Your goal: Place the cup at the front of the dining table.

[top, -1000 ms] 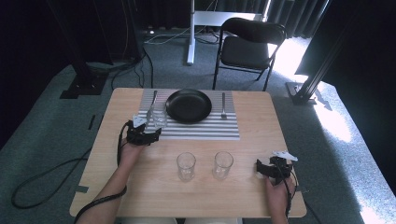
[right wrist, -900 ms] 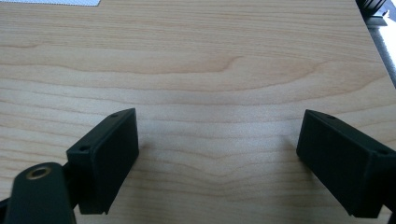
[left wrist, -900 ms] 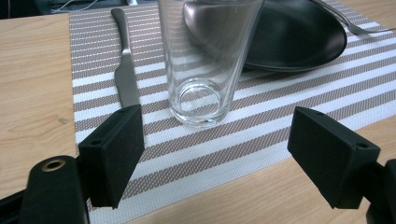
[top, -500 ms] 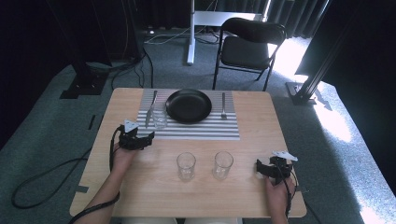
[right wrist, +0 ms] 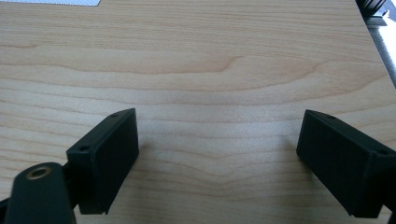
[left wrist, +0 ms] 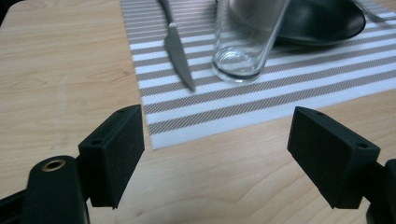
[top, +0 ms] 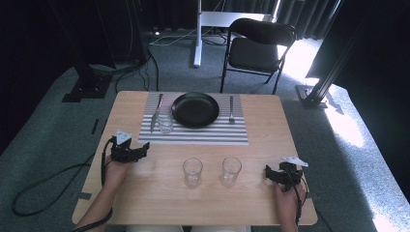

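Left claw [top: 143, 150], jaws apart and empty, hovers near the desk's left edge, just off the mat's [top: 193, 133] corner; the glass [left wrist: 245, 39] stands on the mat beside the knife [left wrist: 177, 46]. A careless approach could tip it against the plate [top: 195, 109]

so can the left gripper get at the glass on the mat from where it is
Probably yes. The left gripper is open, and the glass stands just ahead on the mat, with bare mat between; the knife lies off to one side.
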Available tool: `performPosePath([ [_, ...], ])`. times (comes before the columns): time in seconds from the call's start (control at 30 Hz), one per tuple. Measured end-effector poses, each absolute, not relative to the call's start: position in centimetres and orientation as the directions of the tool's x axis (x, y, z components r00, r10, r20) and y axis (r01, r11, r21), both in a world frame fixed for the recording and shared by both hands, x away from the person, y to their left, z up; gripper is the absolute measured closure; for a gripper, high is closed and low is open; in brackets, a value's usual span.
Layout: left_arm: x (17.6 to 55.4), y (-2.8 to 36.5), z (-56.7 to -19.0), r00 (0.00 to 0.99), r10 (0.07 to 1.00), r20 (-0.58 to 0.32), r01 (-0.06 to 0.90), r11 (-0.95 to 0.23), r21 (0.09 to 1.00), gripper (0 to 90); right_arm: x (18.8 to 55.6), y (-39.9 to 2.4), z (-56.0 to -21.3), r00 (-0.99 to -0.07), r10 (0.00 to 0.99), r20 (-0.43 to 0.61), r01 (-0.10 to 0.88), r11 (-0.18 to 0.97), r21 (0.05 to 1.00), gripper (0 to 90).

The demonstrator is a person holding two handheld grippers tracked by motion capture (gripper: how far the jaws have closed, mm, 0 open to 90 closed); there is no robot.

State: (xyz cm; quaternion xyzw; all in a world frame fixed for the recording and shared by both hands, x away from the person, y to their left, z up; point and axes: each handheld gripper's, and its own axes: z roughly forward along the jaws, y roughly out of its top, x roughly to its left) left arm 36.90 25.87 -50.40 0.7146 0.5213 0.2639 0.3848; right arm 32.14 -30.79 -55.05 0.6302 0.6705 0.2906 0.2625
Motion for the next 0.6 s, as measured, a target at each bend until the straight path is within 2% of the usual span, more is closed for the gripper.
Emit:
performPosePath([
  [0.6,33.8,30.1,-51.5,0.241,0.97,-0.016,0.558,-0.125,0.821,19.4,32.1,-30.8,-55.1,-0.068,0.998,0.014,0.692,0.037,0.721,12.3],
])
